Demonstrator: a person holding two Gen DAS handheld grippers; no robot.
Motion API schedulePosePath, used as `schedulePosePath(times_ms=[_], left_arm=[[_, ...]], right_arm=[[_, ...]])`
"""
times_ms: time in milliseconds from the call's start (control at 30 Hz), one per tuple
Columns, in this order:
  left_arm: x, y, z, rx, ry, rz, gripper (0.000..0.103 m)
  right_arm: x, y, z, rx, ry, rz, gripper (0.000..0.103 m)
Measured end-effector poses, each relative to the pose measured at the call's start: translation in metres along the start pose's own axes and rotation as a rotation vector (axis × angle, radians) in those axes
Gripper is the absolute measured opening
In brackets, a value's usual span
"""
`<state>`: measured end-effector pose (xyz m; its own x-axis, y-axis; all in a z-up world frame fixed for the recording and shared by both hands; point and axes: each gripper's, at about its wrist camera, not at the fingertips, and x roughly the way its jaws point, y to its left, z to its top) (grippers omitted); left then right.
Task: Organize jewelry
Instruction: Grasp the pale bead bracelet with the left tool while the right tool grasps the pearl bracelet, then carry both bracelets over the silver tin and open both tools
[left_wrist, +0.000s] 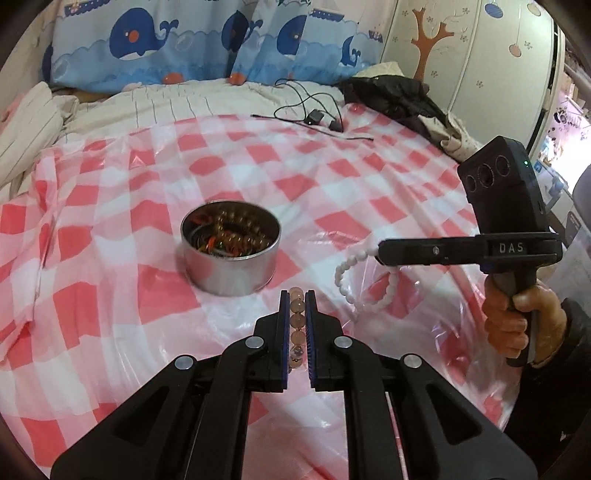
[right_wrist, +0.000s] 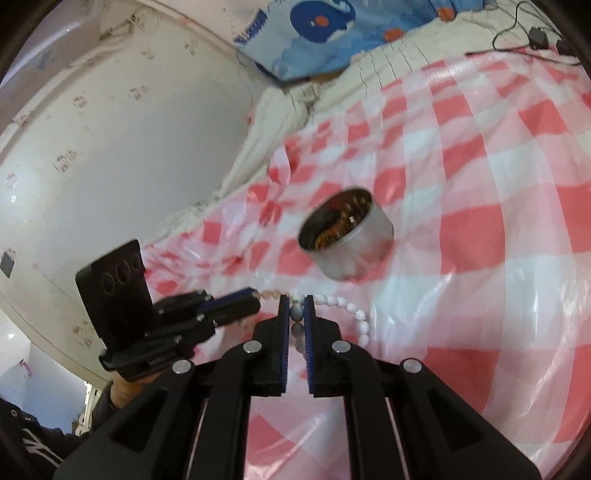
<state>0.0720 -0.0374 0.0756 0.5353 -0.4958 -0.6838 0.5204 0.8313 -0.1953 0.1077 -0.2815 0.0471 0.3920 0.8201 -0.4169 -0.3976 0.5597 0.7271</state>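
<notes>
A round metal tin (left_wrist: 231, 254) holding several beaded bracelets stands on the red and white checked cloth; it also shows in the right wrist view (right_wrist: 347, 240). My left gripper (left_wrist: 297, 295) is shut on a string of pale amber beads (left_wrist: 296, 321), just in front of the tin. My right gripper (right_wrist: 296, 301) is shut on a white bead bracelet (right_wrist: 354, 314), which hangs in a loop to the right of the tin (left_wrist: 354, 266). The right gripper (left_wrist: 384, 251) reaches in from the right in the left wrist view. The left gripper (right_wrist: 255, 297) shows beside the right one.
The checked plastic cloth (left_wrist: 332, 177) covers a bed. Whale-print pillows (left_wrist: 147, 40) lie at the back. A black cable with a charger (left_wrist: 314, 116) and dark clothing (left_wrist: 399, 96) lie at the far right. A white wall (right_wrist: 110, 147) stands on the left.
</notes>
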Motion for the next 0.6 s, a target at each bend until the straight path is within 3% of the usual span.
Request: schedulePosePath(times_ms=[200,600], left_arm=[[-0.002,0.004,0.015,-0.021,-0.021,-0.008,0.007],[0.005,0.016,0.063,-0.04,-0.09,-0.039,0.007]], right_arm=[[-0.005,0.003,0.023,0.011,-0.055,0.053,0.008],[0.002,-0.001,0.056,0.009,-0.09,0.06,0.008]])
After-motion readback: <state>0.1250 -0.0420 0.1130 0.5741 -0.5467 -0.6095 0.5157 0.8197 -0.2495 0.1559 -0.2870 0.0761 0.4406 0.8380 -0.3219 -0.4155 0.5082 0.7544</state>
